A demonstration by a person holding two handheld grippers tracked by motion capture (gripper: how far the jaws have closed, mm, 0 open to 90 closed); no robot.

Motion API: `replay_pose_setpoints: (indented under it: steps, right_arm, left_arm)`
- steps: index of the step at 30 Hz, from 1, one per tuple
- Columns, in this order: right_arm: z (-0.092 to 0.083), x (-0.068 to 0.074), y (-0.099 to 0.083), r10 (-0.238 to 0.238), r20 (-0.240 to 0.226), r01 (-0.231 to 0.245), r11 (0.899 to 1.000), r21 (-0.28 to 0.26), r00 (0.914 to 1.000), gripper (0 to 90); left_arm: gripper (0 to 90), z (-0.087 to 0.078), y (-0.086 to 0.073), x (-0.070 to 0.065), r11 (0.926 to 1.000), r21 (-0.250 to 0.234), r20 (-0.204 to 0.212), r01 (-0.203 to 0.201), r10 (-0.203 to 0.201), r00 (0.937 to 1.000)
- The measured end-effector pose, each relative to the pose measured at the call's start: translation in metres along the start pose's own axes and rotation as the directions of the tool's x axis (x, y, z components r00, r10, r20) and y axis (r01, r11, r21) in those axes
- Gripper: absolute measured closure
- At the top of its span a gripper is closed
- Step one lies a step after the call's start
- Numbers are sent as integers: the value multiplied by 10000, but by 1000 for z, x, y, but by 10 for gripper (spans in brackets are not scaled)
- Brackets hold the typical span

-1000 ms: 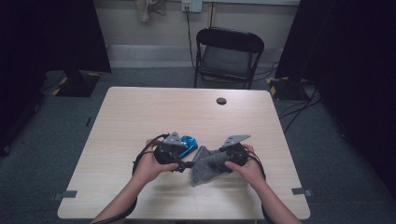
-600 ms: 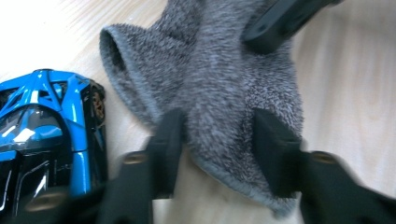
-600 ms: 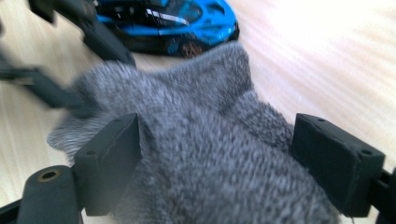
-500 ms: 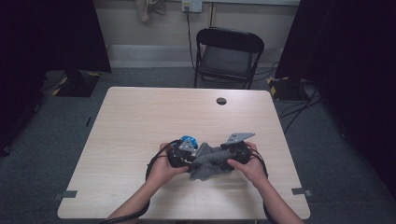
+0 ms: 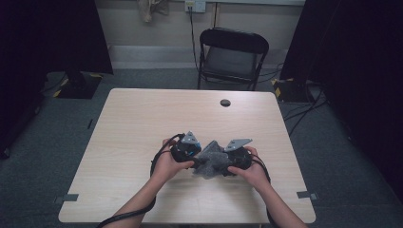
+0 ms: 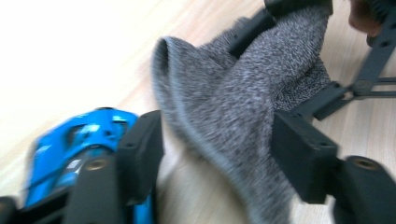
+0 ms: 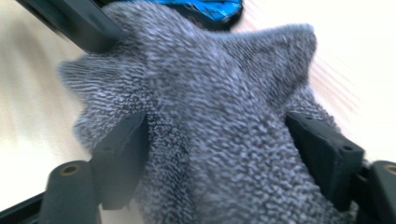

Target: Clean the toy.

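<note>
A grey knitted sock (image 5: 212,160) lies bunched on the table (image 5: 142,123) between both hand-held grippers. My left gripper (image 6: 217,140) is open, and the sock's (image 6: 243,93) edge hangs between its spread jaws. A blue toy car (image 6: 70,140) sits just outside its left jaw; in the high view the car (image 5: 191,152) shows by the left gripper (image 5: 202,160). My right gripper (image 7: 217,144) is open too, with the sock (image 7: 210,93) bulging between its wide jaws. The car (image 7: 210,7) peeks out behind the sock. In the high view the right gripper (image 5: 219,166) faces the left one.
A small black round cap (image 5: 225,102) lies near the table's far edge. A black folding chair (image 5: 233,52) stands behind the table. Cables trail from both grippers toward the front edge.
My left gripper has moved right, past the blue car, until its jaws reach the sock. The right gripper has stayed about where it was.
</note>
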State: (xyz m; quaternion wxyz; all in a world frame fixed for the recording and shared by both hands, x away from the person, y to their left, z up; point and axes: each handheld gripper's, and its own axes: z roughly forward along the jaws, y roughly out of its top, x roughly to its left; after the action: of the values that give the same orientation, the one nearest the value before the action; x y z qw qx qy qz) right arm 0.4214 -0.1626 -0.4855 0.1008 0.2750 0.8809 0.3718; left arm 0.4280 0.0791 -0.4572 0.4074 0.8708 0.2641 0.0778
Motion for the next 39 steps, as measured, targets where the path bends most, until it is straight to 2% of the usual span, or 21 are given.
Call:
replay_pose_setpoints:
  steps: [1, 2, 3, 4, 5, 7, 9, 10, 11, 12, 16, 18, 22, 25, 26, 29, 30, 31, 33, 34, 39]
  right_arm:
    - [0, 0, 0, 0, 0, 0, 10000, 0, 10000, 242]
    - [2, -2, -3, 105, -29, -105, 9999, -60, 9999, 264]
    - [2, -2, -3, 105, -29, -105, 9999, -60, 9999, 264]
    - [2, -4, -4, 268, 123, -268, 9996, -40, 9996, 294]
    - [2, -4, -4, 268, 123, -268, 9996, -40, 9996, 294]
    - [1, -6, -4, 434, 400, -436, 9990, 21, 9983, 371]
    - [-1, -7, -3, 499, 533, -507, 9986, 149, 9973, 427]
    - [-1, -9, -2, 586, 605, -597, 9981, 162, 9964, 436]
    - [-1, -9, -2, 586, 605, -597, 9981, 162, 9964, 436]
    - [-3, -11, -3, 850, 769, -860, 9962, 107, 9934, 437]
    - [-4, -14, -4, 1096, 811, -1095, 9940, -57, 9907, 392]
    - [-4, -14, -5, 1093, 826, -1093, 9940, -41, 9906, 388]
    - [-3, -15, -6, 1137, 761, -1135, 9935, -71, 9906, 385]
    - [-3, -15, -7, 1199, 741, -1193, 9928, -123, 9900, 384]
    - [-3, -16, -7, 1208, 730, -1199, 9927, -157, 9900, 384]
    - [-3, -16, -8, 1273, 722, -1262, 9918, -204, 9892, 382]
    - [-2, -16, -9, 1325, 684, -1309, 9910, -271, 9888, 383]
    - [-2, -17, -10, 1322, 674, -1305, 9910, -288, 9889, 383]
    - [-2, -17, -10, 1320, 652, -1303, 9910, -302, 9891, 383]
    - [-2, -17, -10, 1310, 675, -1293, 9912, -299, 9891, 384]
    - [-1, -16, -10, 1306, 759, -1285, 9912, -316, 9885, 383]
  left_arm:
    - [288, 0, 0, 0, 10000, 0, 0, 0, 0, 10000]
    - [264, -9, -1, 5, 10000, 16, -242, -88, 89, 9997]
    - [251, -9, -1, 5, 10000, 16, -242, -88, 89, 9997]
    - [231, -18, -3, 12, 10000, 9, -495, -49, 50, 9988]
    - [219, -18, -3, 12, 10000, 9, -495, -49, 50, 9988]
    - [210, -29, -9, 23, 9998, 193, -763, 65, -50, 9971]
    - [185, -31, -12, 25, 9996, 256, -850, 88, -66, 9964]
    - [168, -34, -17, 30, 9985, 513, -928, 201, -152, 9956]
    - [167, -34, -17, 30, 9985, 513, -928, 201, -152, 9956]
    - [167, -35, -20, 31, 9980, 592, -979, 218, -159, 9951]
    - [164, -29, -32, 41, 9954, 836, -1069, 474, -384, 9935]
    - [163, -26, -32, 43, 9943, 969, -1164, 456, -342, 9926]
    - [163, -9, -27, 48, 9944, 897, -1152, 564, -459, 9923]
    - [165, -1, -25, 51, 9924, 936, -1082, 799, -696, 9917]
    - [156, 7, -24, 54, 9900, 972, -1087, 1023, -916, 9898]
    - [168, 12, -24, 54, 9894, 1044, -1001, 1005, -901, 9909]
    - [179, 15, -26, 51, 9906, 1062, -861, 866, -776, 9933]
    - [172, 16, -26, 50, 9908, 1060, -947, 844, -745, 9927]
    - [236, 15, -26, 50, 9923, 974, -1060, 764, -660, 9922]
    - [237, 15, -26, 49, 9920, 1065, -1140, 678, -556, 9919]
    - [240, 6, -31, 48, 9893, 1283, -1079, 694, -557, 9926]
